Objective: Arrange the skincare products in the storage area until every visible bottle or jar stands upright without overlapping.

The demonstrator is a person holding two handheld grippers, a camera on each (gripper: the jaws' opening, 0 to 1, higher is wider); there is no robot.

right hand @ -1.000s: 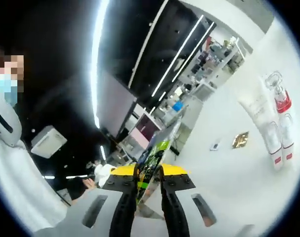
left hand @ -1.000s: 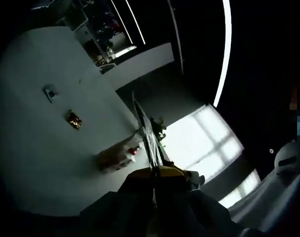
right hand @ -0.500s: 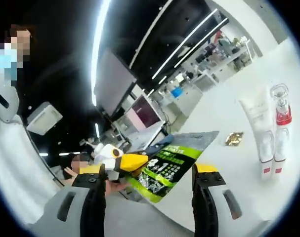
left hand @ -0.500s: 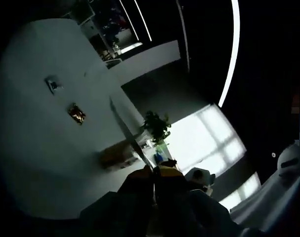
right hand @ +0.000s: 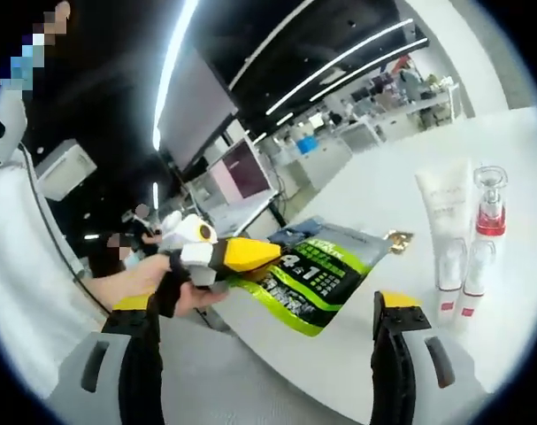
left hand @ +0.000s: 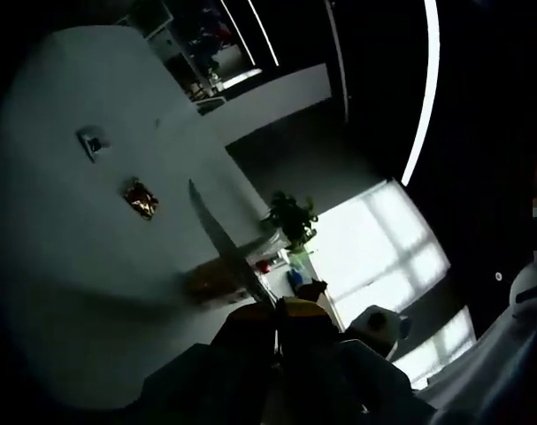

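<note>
Gripping is confirmed at the left gripper (right hand: 237,255): its yellow-tipped jaws are closed on the green-and-black printed flat sachet (right hand: 308,282), seen edge-on in the left gripper view as a thin dark blade (left hand: 224,252). The right gripper (right hand: 268,345) is found with jaws spread wide and nothing between them; a second ago they were clamped on that sachet, so a handover is judged complete. The sachet is held above the white table (right hand: 507,159). Beyond it, a white squeeze tube (right hand: 445,235) and a red-banded clear pump bottle (right hand: 482,239) are standing upright, just beside each other. A small gold foil packet (left hand: 141,199) is lying flat.
</note>
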